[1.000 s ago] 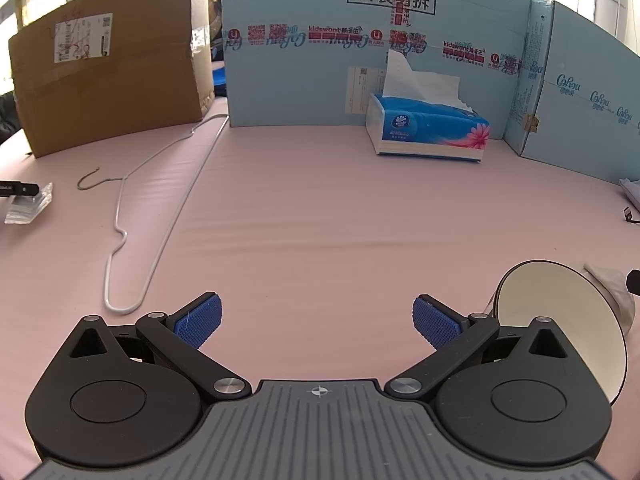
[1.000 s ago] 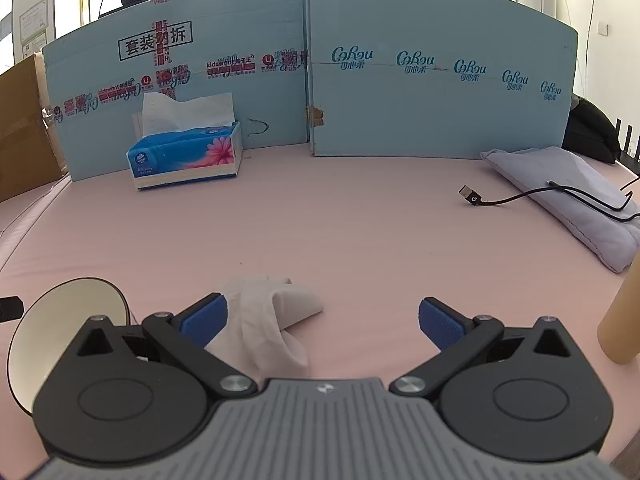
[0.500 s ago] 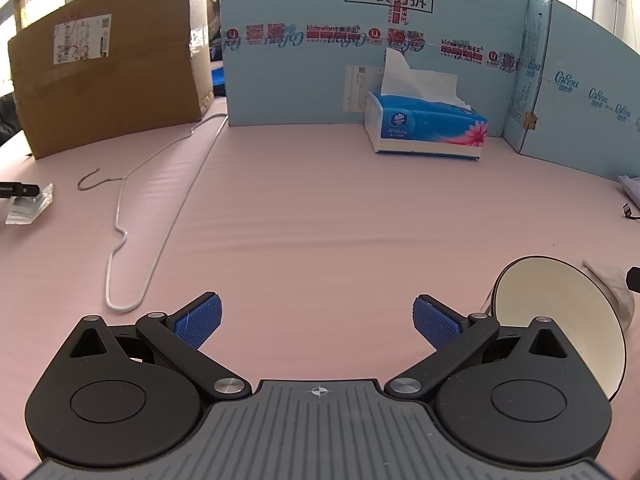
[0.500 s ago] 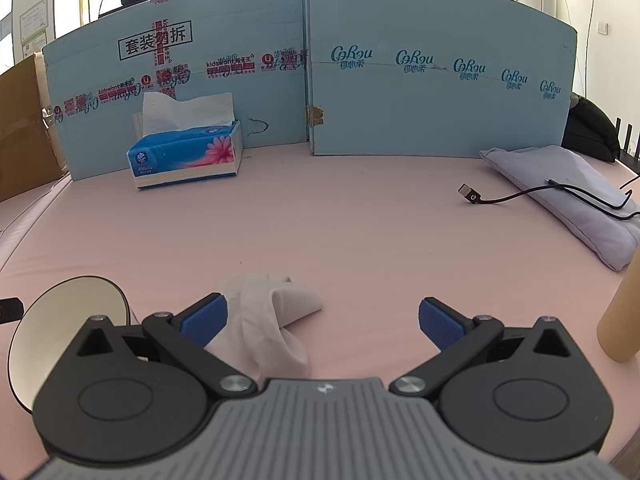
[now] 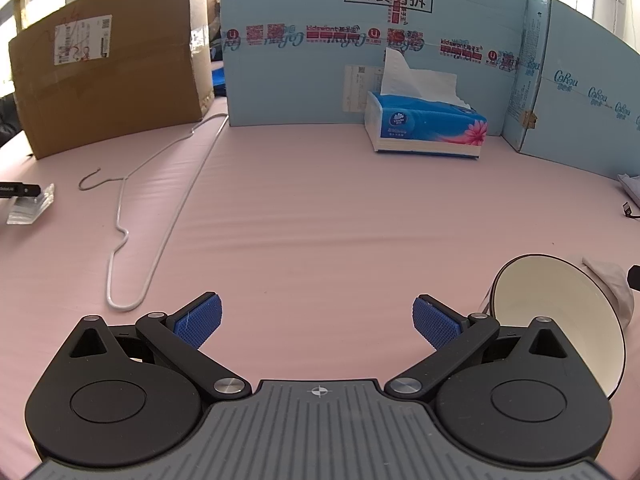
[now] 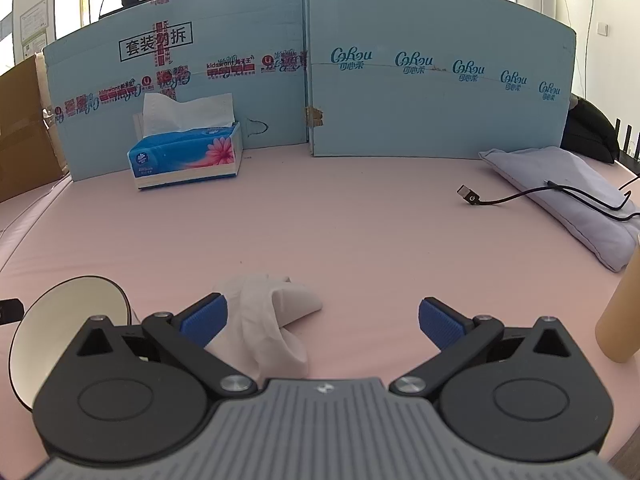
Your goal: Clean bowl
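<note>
A cream bowl (image 5: 556,308) with a thin dark rim sits on the pink table, partly hidden behind my left gripper's right arm. The same bowl (image 6: 64,320) shows at the lower left of the right wrist view. A crumpled pale cloth (image 6: 272,316) lies just ahead of my right gripper (image 6: 323,318), close to its left finger; the cloth (image 5: 612,284) also peeks out behind the bowl in the left wrist view. My left gripper (image 5: 316,318) is open over bare table, left of the bowl. My right gripper is open too, with nothing between its fingers.
A blue tissue box (image 5: 426,128) stands at the back against light blue cardboard walls (image 6: 436,68). A wire hanger (image 5: 152,216) and a brown carton (image 5: 108,84) are on the left. A grey pillow (image 6: 568,196) with a black cable (image 6: 516,198) lies right; a tan cylinder (image 6: 620,312) stands near right.
The left wrist view has shifted slightly, with the bowl a little higher in frame. The right gripper and cloth have not moved.
</note>
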{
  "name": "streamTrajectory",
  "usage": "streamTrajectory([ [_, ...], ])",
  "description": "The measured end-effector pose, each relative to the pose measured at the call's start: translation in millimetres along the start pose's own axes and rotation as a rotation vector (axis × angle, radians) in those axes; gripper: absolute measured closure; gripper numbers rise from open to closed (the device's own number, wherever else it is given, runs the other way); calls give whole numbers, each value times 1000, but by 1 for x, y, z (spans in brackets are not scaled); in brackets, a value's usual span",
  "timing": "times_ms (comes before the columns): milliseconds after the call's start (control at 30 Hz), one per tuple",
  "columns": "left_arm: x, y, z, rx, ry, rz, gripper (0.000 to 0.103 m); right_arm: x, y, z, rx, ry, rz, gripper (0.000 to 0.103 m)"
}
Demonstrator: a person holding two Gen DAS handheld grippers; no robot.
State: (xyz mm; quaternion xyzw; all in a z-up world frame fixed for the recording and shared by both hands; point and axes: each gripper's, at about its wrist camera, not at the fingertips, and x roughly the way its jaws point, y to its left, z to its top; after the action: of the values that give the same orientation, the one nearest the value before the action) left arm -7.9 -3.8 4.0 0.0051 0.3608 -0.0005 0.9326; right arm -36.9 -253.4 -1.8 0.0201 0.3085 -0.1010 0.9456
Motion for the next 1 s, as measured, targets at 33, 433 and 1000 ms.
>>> streamTrajectory([
  [33, 0, 0, 0, 0, 0, 1, 0, 0, 0, 0, 0, 0, 0, 0],
  [433, -2, 1, 0, -5, 3, 6, 0, -1, 2, 0, -6, 3, 2, 0],
  [1000, -4, 0, -1, 5, 2, 3, 0, -4, 3, 0, -13, 0, 2, 0],
])
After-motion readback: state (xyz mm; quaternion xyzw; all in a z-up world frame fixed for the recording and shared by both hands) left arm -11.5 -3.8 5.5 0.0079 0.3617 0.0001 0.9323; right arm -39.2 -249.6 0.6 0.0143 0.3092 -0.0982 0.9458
